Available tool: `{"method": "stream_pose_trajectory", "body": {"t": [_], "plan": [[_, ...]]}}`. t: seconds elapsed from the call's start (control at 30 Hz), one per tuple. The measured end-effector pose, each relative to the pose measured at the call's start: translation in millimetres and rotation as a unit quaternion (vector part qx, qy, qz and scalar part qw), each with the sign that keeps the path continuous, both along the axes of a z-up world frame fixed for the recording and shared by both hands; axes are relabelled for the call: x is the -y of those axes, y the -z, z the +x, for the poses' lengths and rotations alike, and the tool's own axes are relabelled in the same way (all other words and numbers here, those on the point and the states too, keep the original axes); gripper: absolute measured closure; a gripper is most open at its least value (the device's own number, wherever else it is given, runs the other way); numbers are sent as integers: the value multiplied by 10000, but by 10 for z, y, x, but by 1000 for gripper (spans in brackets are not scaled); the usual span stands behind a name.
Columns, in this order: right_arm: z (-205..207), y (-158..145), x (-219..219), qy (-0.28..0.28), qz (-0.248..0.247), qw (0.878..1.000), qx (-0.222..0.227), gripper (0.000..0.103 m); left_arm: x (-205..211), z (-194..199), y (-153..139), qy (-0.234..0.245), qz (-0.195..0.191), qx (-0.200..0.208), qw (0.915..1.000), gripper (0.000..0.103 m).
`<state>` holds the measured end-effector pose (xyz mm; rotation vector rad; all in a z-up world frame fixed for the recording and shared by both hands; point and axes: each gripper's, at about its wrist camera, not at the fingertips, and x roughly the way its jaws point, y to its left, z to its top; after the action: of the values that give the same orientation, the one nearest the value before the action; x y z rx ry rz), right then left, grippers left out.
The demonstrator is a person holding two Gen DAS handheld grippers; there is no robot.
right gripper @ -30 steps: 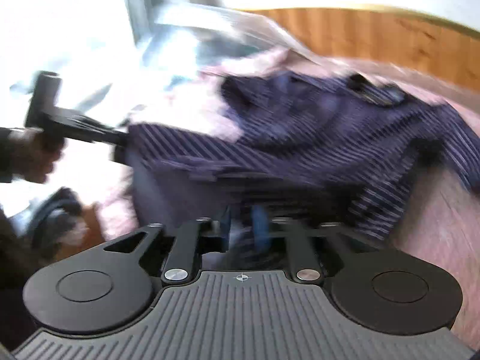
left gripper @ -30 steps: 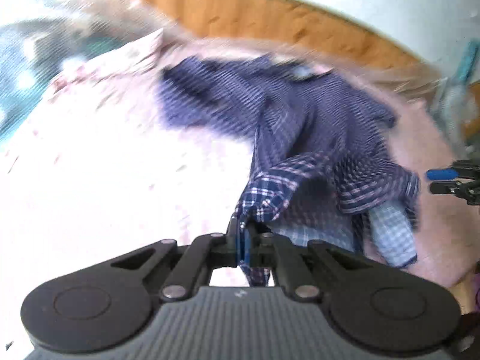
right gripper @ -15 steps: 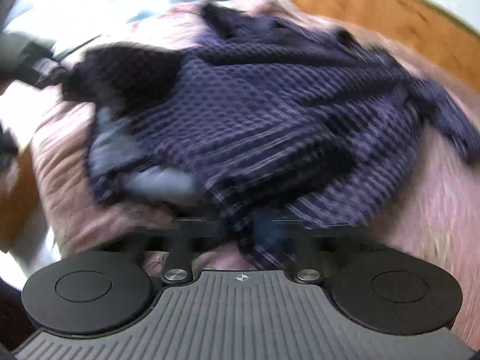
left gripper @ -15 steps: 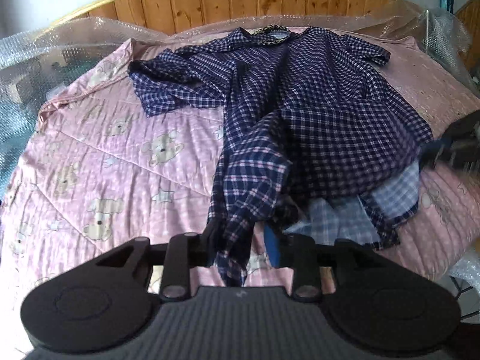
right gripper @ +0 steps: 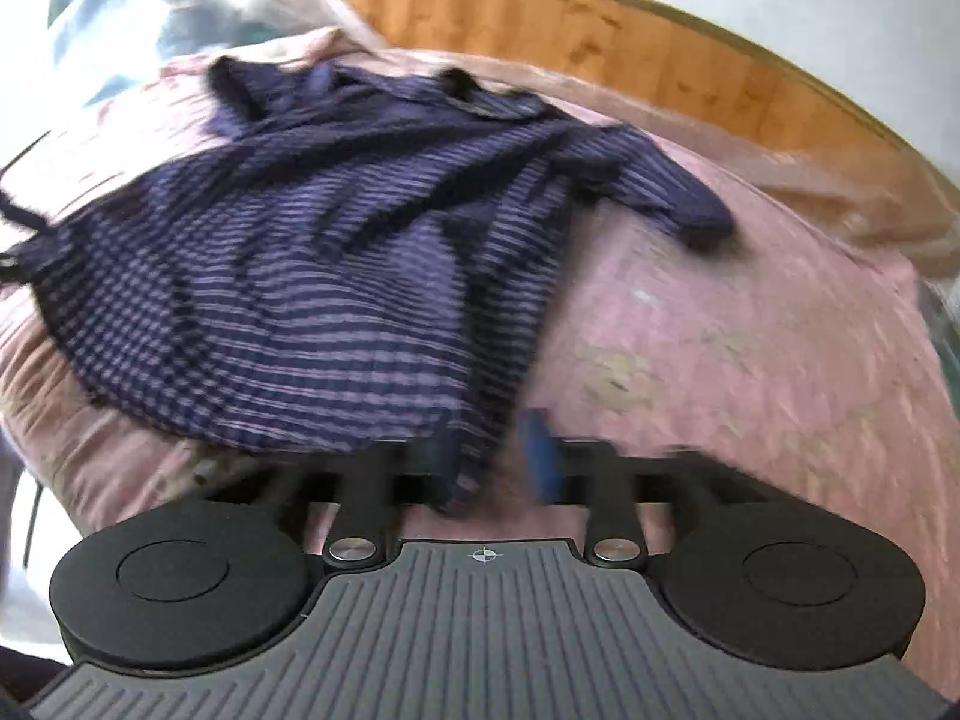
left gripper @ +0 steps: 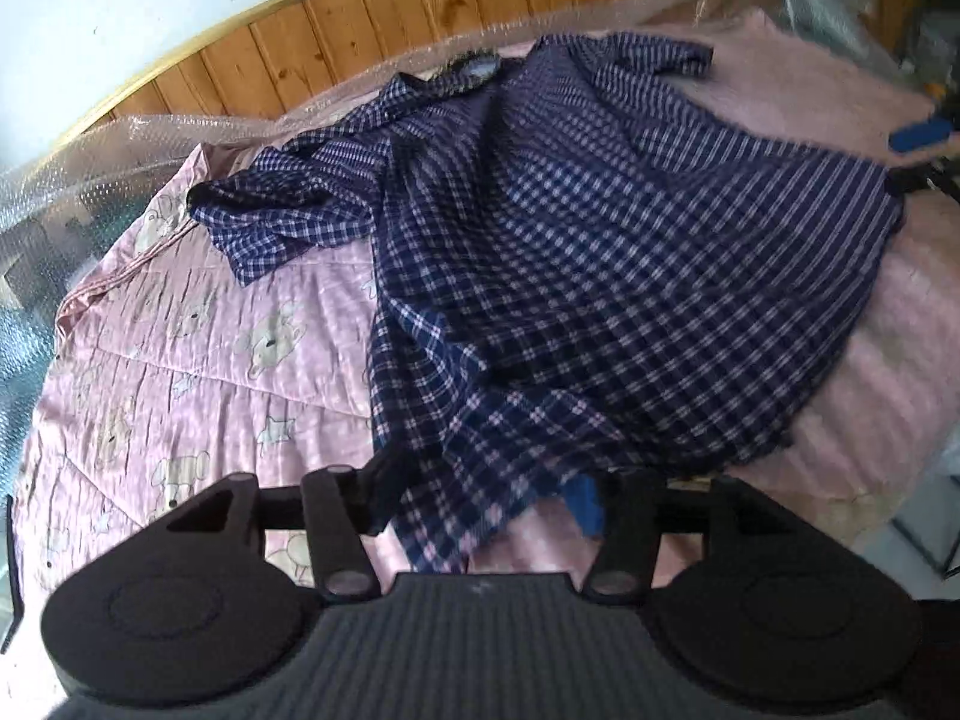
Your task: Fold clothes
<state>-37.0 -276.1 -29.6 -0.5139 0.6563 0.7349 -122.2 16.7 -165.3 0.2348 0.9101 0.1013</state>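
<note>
Navy checked shirt (left gripper: 588,252), thin woven cotton, spread across pink quilt (left gripper: 180,360) printed with bears; hem near, collar far by wood-panel wall (left gripper: 420,6). 1 sleeve bunched far left, creases through body. Bubble wrap (left gripper: 150,132) along far edge. Left gripper (left gripper: 486,495): jaws just opened, half-wide, hem corner lying loose between. Right gripper (right gripper: 489,456): blurred, jaws just opened, hem edge between, unpinched.

Both the left gripper (left gripper: 483,495) and right gripper (right gripper: 489,459) released the shirt (left gripper: 600,276), now spread flatter.
</note>
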Motion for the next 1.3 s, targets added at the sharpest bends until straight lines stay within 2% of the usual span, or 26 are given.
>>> {"method": "stream_pose_trajectory", "body": {"t": [0.03,0.07,0.1,0.13,0.17,0.27,0.33,0.43,0.47,0.5,0.57,0.6,0.63,0.7,0.77,0.87,0.93,0.97,1.0,1.03,1.07,1.1,1.17,1.23,1.27,1.3], "plan": [[-29,63,-86,-222,-62,9997,27,32,15,34,36,34,27,-36,10000,55],[-35,154,-177,-416,-221,9989,60,30,-12,62,28,37,-90,-73,9999,82],[-36,243,-264,-594,-390,9974,83,33,-56,80,-17,28,-283,-84,9996,98],[-11,318,-333,-686,-577,9960,38,56,-99,99,-62,19,-476,-94,9988,99],[52,352,-366,-649,-672,9956,-124,97,-135,90,-139,49,-656,-29,9978,99],[201,100,-199,-278,-353,9979,-471,99,-210,-98,-530,373,-1096,285,9929,100],[167,-55,-29,-232,-431,9977,-476,100,-252,-185,-588,557,-1166,56,9916,99],[163,24,256,-324,-920,9903,-986,102,-400,-269,-551,623,-1032,-352,9921,76],[206,43,345,-427,-1000,9871,-1179,98,-496,-277,-537,513,-932,-395,9935,61],[297,-41,433,-460,-842,9881,-1201,95,-641,-253,-553,268,-876,-339,9952,48],[515,-217,593,-463,-496,9902,-1218,52,-1031,-73,-631,-417,-997,-94,9941,44],[766,-329,616,-208,-199,9933,-1119,36,-1239,124,-674,-803,-1076,49,9909,39],[1017,-442,638,47,98,9948,-1018,30,-1447,320,-717,-1188,-1153,193,9860,35],[1531,-642,671,574,681,9925,-838,14,-1788,818,-729,-1820,-1379,414,9727,19],[2134,-629,597,1218,1175,9815,-900,12,-2031,1363,-643,-2286,-1669,482,9579,17],[2945,-284,321,1831,1597,9617,-1269,11,-2209,2079,-436,-2787,-1992,323,9389,17],[3384,-11,127,2158,1618,9525,-1413,13,-2184,2474,-300,-2992,-1828,212,9363,18],[3482,20,45,2063,1520,9560,-1429,20,-2151,2643,-251,-3075,-1605,161,9378,29],[3579,50,-38,1968,1422,9593,-1445,55,-2145,2758,-234,-3133,-1328,95,9403,71],[3677,81,-120,1872,1324,9623,-1460,80,-2184,2796,-239,-3097,-1226,33,9429,101],[3774,112,-202,1776,1226,9652,-1476,98,-2245,2822,-279,-3089,-1120,47,9445,100],[3850,92,-249,1679,1140,9687,-1429,98,-2360,2804,-430,-3121,-1014,249,9443,100],[3847,-309,-88,1481,1028,9796,-891,99,-2685,2660,-867,-3296,-887,677,9375,100],[3807,-699,14,1242,319,9917,-14,100,-2996,2522,-1170,-3354,-822,749,9355,99],[3769,-863,46,1110,-186,9922,536,103,-3114,2491,-1222,-3330,-700,594,9384,92],[3729,-934,65,1007,-776,9856,1117,102,-3182,2513,-1155,-3277,-423,229,9436,75]]}}
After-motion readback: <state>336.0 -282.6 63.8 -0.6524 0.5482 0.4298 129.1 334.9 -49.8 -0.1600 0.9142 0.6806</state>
